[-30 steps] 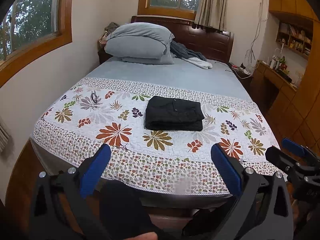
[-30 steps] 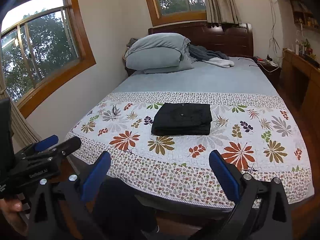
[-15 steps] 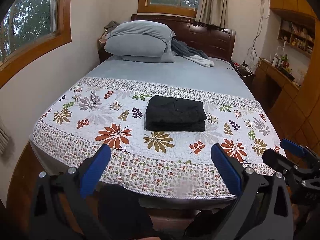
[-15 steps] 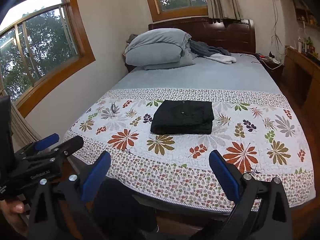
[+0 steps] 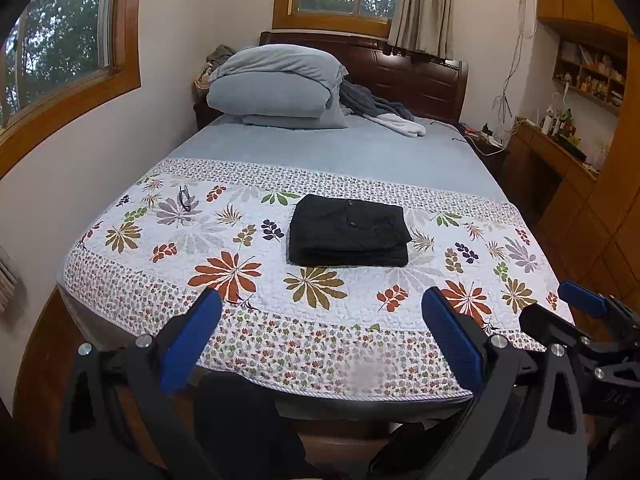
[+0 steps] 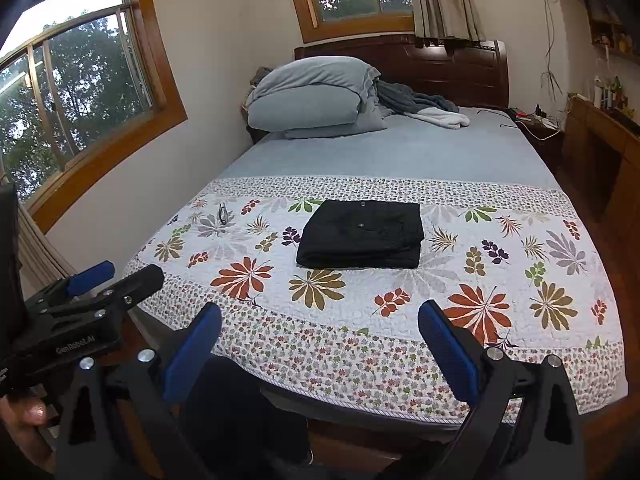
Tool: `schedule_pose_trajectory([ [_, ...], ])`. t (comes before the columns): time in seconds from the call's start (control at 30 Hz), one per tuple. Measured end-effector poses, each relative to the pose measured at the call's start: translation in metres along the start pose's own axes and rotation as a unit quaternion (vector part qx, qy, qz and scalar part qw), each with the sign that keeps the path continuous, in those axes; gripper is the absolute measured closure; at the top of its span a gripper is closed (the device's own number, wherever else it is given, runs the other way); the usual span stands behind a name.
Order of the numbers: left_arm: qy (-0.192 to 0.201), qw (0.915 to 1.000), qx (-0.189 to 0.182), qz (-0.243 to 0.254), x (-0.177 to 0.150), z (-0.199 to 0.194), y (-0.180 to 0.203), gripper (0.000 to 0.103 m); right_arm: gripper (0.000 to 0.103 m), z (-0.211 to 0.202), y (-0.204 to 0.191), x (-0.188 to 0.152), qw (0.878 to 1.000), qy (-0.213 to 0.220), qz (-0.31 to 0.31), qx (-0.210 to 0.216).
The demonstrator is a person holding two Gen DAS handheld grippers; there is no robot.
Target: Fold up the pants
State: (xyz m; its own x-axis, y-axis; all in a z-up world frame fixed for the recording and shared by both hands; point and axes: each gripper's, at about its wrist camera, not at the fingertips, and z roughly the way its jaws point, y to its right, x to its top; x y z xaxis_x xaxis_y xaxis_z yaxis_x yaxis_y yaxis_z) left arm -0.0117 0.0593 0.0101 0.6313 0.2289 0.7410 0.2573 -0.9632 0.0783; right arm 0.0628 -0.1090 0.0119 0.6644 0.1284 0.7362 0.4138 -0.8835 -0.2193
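White letters can be read on the black side of the left gripper (image 6: 80, 308), as seen by the right wrist camera. The word looks like "GenRoboAI". More small white letters are seen lower on it, at the picture's left edge, but they are cut off. Faint marks on the right gripper (image 5: 576, 320) are too dim to be read.

The pants (image 5: 349, 230) are black. They are folded up into a neat, flat stack with a few layers, shaped almost like a square. Two small buttons show on the top. The folded edge faces the foot of the bed. The pants (image 6: 362, 234) lie in the middle of the flowery quilt (image 5: 240, 248), on the bed. Nothing is touching them and nothing lies on top.
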Motion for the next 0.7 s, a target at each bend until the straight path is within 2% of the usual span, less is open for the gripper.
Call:
schedule_pose_trajectory([
  [0.37,0.016,0.9998,-0.004,-0.006,-0.0009,-0.0046,-0.0015,0.005,0.004,-0.0008,-0.0015,-0.0009,1.000,0.001,0.001,-0.002],
  [0.7,0.014,0.9999,0.002,0.002,-0.0019,-0.0053,-0.0004,0.003,0.004,-0.0014,0.0014,-0.0017,1.000,0.003,0.004,-0.006],
])
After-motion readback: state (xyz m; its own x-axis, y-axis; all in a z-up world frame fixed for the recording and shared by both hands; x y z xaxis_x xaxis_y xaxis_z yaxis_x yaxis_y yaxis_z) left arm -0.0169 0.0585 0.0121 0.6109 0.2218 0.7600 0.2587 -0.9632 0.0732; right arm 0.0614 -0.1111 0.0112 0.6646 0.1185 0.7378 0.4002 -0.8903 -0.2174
